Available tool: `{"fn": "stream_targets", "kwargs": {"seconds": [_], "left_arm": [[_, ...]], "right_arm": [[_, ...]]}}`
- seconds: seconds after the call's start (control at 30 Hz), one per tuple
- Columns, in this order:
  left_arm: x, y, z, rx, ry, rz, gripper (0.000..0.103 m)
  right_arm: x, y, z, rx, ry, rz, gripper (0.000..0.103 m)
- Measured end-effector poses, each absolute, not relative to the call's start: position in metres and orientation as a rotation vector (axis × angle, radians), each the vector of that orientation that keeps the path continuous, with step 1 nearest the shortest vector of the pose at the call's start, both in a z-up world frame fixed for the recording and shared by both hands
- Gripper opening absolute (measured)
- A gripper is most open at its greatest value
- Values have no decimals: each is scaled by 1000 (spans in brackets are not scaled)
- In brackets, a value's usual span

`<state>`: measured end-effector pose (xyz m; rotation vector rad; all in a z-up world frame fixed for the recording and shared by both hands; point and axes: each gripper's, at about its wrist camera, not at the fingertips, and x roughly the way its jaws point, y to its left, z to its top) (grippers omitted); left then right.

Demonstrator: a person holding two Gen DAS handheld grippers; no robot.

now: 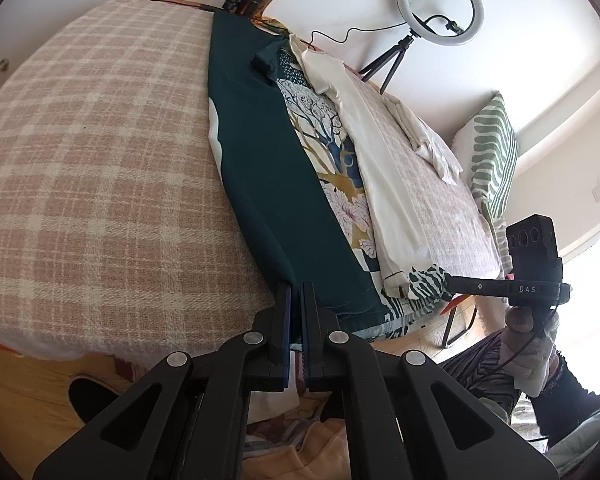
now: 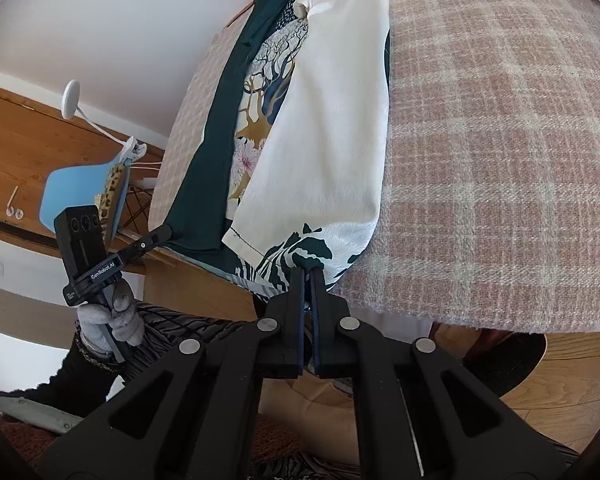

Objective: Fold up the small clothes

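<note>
A printed garment, dark green with a white, gold and blue tree pattern, lies stretched in a long strip across the plaid bed cover, its sides folded inward. My left gripper is shut on its dark green hem corner at the bed's near edge. My right gripper is shut on the other hem corner, white with green leaf print. Each gripper shows in the other's view: the right one and the left one.
A crumpled white garment lies on the bed beyond the printed one. A striped green pillow and a ring light on a tripod stand at the far side. A blue chair is left of the bed.
</note>
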<state>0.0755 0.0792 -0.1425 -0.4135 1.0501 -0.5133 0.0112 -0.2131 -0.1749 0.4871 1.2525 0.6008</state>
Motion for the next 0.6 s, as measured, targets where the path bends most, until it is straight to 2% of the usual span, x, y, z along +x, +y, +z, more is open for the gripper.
{"fn": "stream_targets", "kwargs": {"seconds": [0.3,0.6], "left_arm": [[125,73,-120,-433,985,-518,3],[198,75,-116,-414,933,-436,3]], "right_arm": [[57,-224,-155,570,1161,551,4],[145,-227,-152,580,1112,462,4]]}}
